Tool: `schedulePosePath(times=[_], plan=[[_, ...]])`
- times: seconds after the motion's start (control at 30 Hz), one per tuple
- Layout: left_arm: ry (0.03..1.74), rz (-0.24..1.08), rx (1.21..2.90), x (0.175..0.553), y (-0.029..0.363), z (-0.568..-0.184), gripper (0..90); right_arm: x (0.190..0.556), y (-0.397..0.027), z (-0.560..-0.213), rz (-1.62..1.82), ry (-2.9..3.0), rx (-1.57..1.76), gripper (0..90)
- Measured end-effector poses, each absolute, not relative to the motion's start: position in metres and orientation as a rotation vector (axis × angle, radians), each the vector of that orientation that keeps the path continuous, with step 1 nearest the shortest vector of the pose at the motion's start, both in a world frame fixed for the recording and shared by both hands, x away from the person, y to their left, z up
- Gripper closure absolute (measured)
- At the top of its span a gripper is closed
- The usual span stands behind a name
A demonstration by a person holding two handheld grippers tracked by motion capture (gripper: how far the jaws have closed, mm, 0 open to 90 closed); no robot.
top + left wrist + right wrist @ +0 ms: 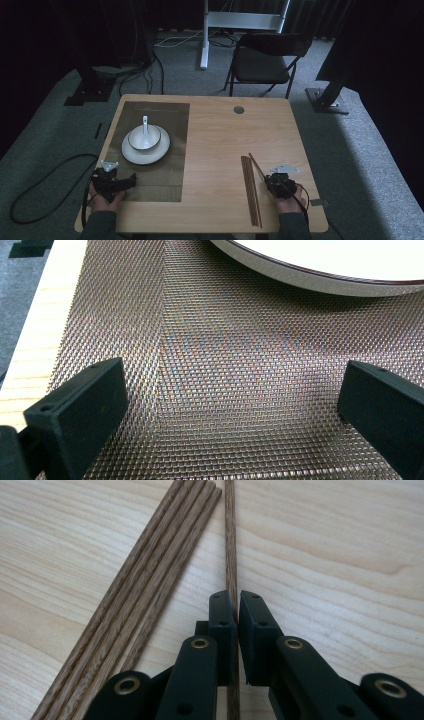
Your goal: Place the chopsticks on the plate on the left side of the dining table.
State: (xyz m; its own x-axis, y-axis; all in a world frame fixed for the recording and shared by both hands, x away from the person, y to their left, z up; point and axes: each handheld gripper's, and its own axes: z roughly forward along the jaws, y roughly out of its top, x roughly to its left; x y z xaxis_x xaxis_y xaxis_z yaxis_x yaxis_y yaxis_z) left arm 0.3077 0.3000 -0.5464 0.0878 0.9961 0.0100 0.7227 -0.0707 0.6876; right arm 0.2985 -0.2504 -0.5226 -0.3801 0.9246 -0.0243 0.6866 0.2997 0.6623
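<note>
A: How do the person's arms come in?

B: Both forearms enter from the near edge in the high view, in dark sleeves, each hand wrapped around the rear of its black two-jaw tongs. The left hand (pixel 106 200) sits low at the left, the right hand (pixel 289 201) low at the right, well apart.

A: And the left tongs (pixel 131 179)?

B: Jaws spread wide, nothing between them, pointing level and slightly inward; a grey three-cornered plate rides on top.

A: The right tongs (pixel 236 607)?

B: Jaws drawn almost together, pinching a single thin brown wooden stick (pixel 230 540) between the pads, pointing away from the person, tilted down toward the tabletop.
</note>
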Motion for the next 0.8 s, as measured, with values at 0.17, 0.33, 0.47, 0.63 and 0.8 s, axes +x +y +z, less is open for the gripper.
schedulePosePath(times=[0.17, 0.33, 0.47, 0.63, 0.8], plan=[[1.687, 0.683, 1.850, 0.308, 0.300, -0.546, 0.1, 0.298, -0.249, -0.520, 0.804, 2.174, 1.416, 84.8], [1.687, 0.683, 1.850, 0.308, 0.300, -0.546, 0.1, 0.299, -0.246, -0.515, 0.806, 2.176, 1.381, 84.9], [1.687, 0.683, 1.850, 0.308, 0.300, -0.546, 0.1, 0.300, -0.243, -0.512, 0.806, 2.175, 1.360, 84.9], [1.687, 0.683, 1.849, 0.308, 0.300, -0.546, 0.1, 0.300, -0.240, -0.510, 0.812, 2.184, 1.340, 84.9], [1.687, 0.683, 1.850, 0.308, 0.300, -0.546, 0.1, 0.300, -0.235, -0.507, 0.816, 2.195, 1.298, 84.9]])
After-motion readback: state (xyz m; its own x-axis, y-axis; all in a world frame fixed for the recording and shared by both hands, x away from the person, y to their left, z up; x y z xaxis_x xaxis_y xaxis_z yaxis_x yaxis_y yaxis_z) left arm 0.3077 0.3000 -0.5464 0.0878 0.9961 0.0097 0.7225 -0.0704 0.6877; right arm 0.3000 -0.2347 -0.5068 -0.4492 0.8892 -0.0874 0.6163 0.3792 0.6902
